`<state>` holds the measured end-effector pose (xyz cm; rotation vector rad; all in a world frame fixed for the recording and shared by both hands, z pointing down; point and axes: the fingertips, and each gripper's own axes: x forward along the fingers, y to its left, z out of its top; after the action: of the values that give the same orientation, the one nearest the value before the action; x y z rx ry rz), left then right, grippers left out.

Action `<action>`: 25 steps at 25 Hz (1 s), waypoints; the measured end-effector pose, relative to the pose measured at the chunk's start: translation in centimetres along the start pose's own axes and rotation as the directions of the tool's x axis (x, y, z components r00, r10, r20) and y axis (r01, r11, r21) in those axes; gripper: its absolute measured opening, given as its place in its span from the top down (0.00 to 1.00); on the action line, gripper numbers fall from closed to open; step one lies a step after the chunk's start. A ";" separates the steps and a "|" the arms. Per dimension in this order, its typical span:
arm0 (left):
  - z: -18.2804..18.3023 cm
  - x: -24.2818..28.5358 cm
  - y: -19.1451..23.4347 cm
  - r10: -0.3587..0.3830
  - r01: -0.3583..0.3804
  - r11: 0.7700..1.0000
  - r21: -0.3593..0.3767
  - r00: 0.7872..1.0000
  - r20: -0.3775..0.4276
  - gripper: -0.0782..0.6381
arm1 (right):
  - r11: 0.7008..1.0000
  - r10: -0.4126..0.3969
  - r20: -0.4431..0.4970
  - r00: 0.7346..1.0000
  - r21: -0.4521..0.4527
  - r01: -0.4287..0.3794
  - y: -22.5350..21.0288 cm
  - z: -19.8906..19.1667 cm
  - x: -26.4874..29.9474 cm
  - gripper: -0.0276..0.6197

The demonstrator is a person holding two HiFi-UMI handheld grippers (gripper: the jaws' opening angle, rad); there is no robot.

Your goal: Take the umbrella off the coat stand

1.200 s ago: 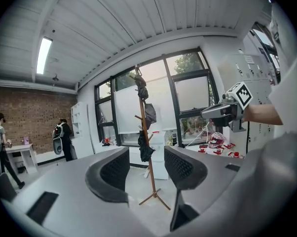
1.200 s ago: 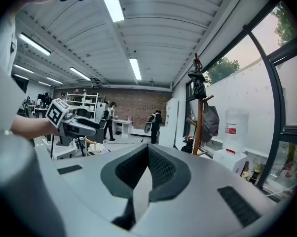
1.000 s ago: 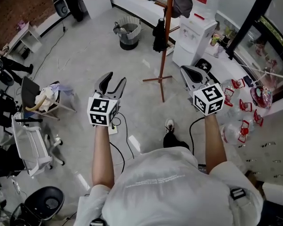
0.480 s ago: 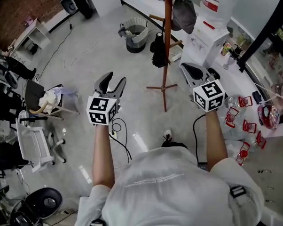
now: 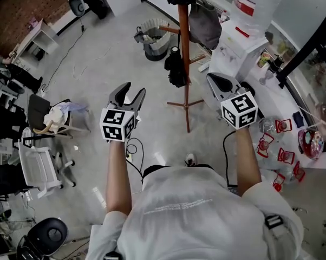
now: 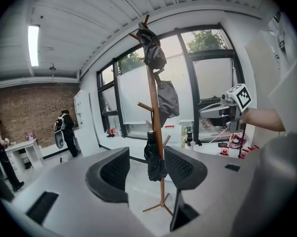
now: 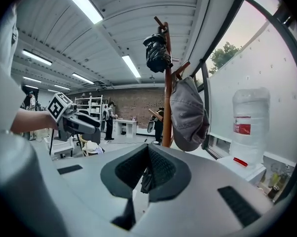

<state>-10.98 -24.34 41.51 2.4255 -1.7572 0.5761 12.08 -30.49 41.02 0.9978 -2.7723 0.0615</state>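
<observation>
- Left claw (image 5: pixel 131 89) and right claw (image 5: pixel 213 79) had moved nearer the brown wooden coat stand (image 5: pixel 183 47); the black folded umbrella (image 5: pixel 175 69) hung ahead, untouched.
- Left claw was released, right clenched and empty; the grasp looked not yet started.

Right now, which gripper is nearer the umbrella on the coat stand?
Right. The right gripper is just right of the umbrella, close to the coat stand; the left gripper is farther off on its left, aimed at it.
</observation>
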 end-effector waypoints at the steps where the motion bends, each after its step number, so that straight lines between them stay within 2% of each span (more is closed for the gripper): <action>1: 0.1 0.6 0.1 -0.005 0.005 1.000 0.001 1.000 -0.002 0.56 | 1.000 -0.004 0.004 1.000 0.007 0.004 -0.4 0.0 0.2 0.92; 8: 0.9 4.6 1.0 -0.095 0.095 0.995 0.028 0.995 0.007 0.56 | 0.999 -0.037 -0.015 0.999 0.010 0.037 -0.5 -0.7 2.1 0.92; 13: 1.0 7.3 2.3 -0.216 0.214 0.975 0.066 0.976 0.012 0.56 | 0.991 -0.125 -0.037 0.991 0.034 0.126 -0.1 -1.5 3.2 0.92; 17: 1.4 9.4 3.3 -0.331 0.328 0.940 0.099 0.944 0.012 0.56 | 0.969 -0.226 -0.041 0.973 0.089 0.229 0.1 -1.4 4.0 0.92; 25: 1.2 13.7 2.3 -0.520 0.517 0.844 0.141 0.854 -0.015 0.52 | 0.909 -0.385 -0.079 0.919 0.139 0.393 0.9 -2.1 4.0 0.92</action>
<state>-9.20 -37.78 44.88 2.8431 -1.0017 0.6153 8.85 -32.09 43.91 1.5476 -2.4973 0.2396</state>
